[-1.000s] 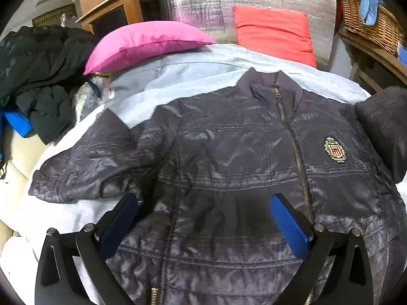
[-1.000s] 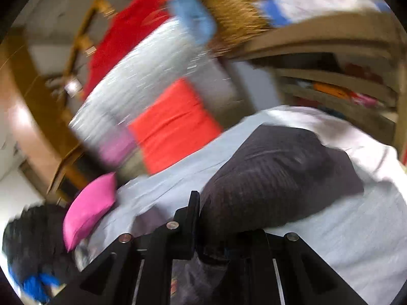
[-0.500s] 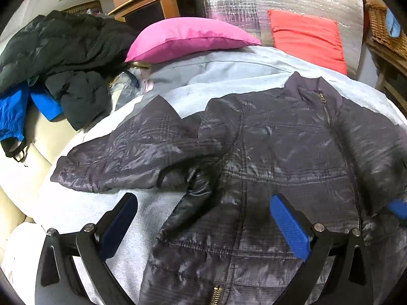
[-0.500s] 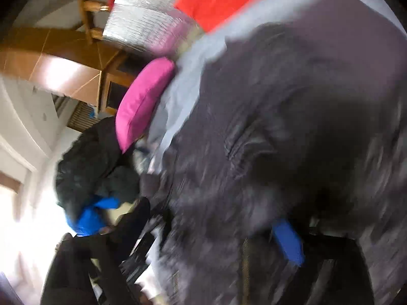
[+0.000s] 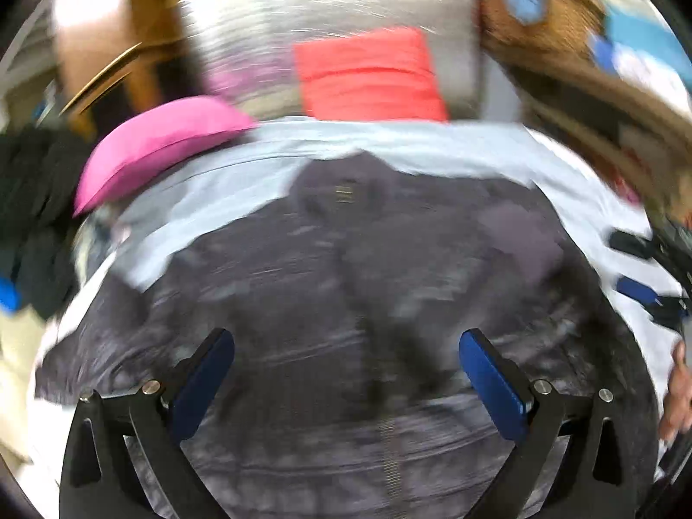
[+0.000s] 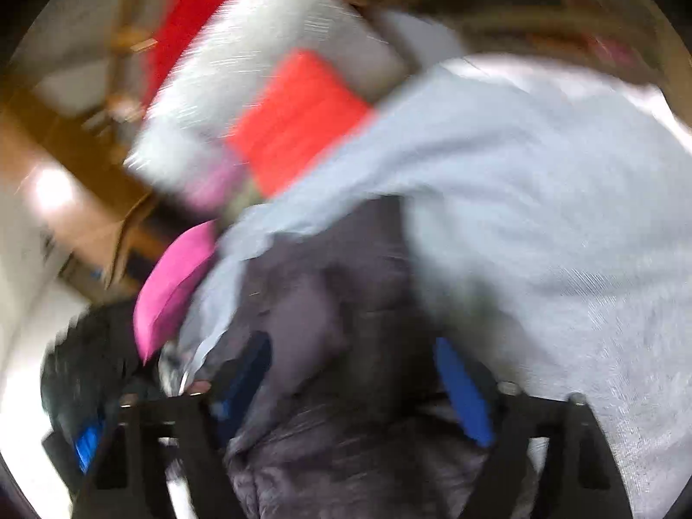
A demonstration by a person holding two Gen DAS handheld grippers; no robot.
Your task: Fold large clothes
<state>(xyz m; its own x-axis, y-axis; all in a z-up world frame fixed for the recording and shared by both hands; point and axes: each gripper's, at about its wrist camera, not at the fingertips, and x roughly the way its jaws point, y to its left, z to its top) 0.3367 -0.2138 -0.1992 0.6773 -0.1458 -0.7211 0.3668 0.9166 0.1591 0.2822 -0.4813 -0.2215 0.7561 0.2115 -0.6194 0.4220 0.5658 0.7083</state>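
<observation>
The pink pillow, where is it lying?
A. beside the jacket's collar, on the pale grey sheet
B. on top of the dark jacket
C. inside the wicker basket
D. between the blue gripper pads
A. In the left wrist view the pink pillow rests at the edge of the pale grey sheet, off to the side of the dark jacket and its collar, clear of it.

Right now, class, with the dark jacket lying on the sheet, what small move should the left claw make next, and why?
Probably lower the left claw, open and empty, onto the jacket's outspread sleeve to fold it inward; the other side looks already folded over.
</observation>
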